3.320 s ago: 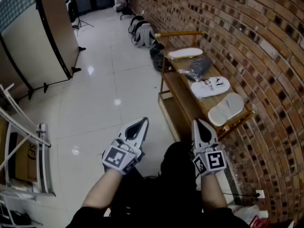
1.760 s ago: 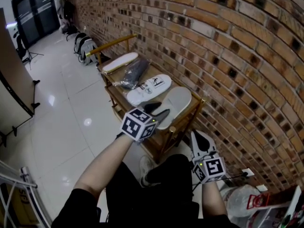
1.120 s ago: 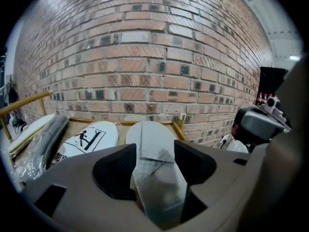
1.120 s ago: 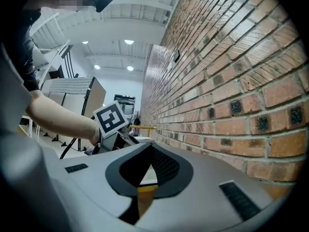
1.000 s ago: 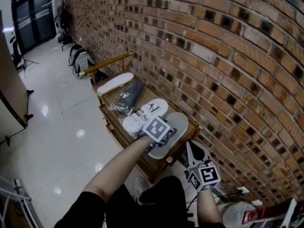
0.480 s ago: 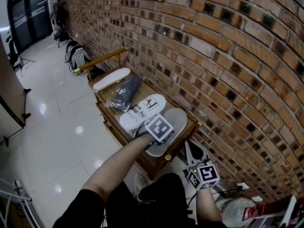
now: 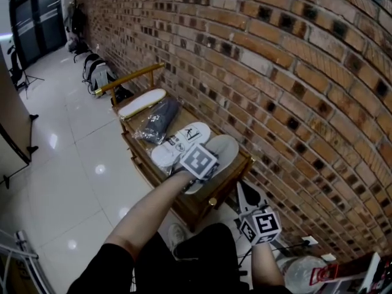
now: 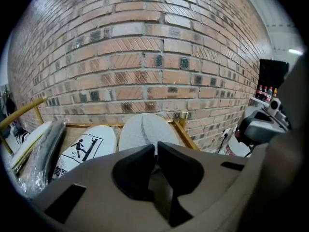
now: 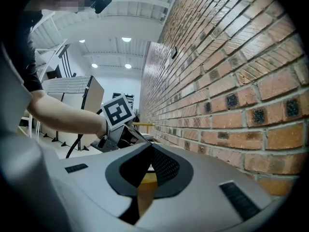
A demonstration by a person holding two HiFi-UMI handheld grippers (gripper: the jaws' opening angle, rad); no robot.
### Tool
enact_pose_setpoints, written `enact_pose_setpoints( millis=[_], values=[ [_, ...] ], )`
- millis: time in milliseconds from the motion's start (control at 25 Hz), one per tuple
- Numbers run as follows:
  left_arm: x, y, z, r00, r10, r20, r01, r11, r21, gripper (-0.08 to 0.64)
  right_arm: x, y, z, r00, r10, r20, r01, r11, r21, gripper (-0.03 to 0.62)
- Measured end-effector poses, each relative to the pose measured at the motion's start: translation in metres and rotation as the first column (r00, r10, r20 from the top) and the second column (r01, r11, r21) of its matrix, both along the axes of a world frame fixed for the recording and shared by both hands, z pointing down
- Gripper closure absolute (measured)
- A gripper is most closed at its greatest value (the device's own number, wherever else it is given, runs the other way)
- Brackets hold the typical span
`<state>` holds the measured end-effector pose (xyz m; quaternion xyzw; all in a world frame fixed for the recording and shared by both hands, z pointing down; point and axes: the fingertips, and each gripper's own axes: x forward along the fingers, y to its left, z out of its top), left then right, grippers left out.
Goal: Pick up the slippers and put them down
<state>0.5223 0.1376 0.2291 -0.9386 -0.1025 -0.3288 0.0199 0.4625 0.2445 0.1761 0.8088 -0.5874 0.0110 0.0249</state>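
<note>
While the jaws of left gripper (image 8: 155, 151) are closing on grey slipper (image 8: 145, 129), right gripper (image 9: 152, 151) sits pinched together; white slipper (image 8: 84, 149) bears illegible print.

Wooden rack (image 7: 195, 203), top tier. Grey slipper (image 7: 224, 148) lies with its near edge between the closing jaws of the left gripper (image 8: 155, 149). Printed white slipper (image 7: 187, 136) just left of gripper. Wrapped dark bundle (image 7: 158, 117) farther left. Plain white slipper (image 7: 142, 103) beyond, at far end.

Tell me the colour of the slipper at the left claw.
Light grey slipper, best in the left gripper view.
</note>
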Motion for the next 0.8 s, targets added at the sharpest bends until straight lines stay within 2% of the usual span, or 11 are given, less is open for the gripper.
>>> enact_pose_setpoints(
  millis=[360,480,800],
  values=[
    [-0.021,-0.016,-0.058,0.984,-0.081,-0.159,0.083,0.996,0.008,0.545,-0.013,-0.006,-0.030,0.999,-0.017,-0.046,0.019,0.998,0.055,0.583],
    [-0.036,-0.019,-0.073,0.976,-0.111,-0.188,0.112,0.994,-0.004,0.545,-0.023,-0.004,-0.042,0.997,-0.028,-0.065,0.033,0.997,0.073,0.582],
    [-0.094,-0.041,-0.101,0.954,-0.179,-0.238,0.202,0.976,0.075,0.545,-0.073,-0.030,-0.064,0.985,-0.130,-0.110,0.141,0.985,0.100,0.581]
  ],
)
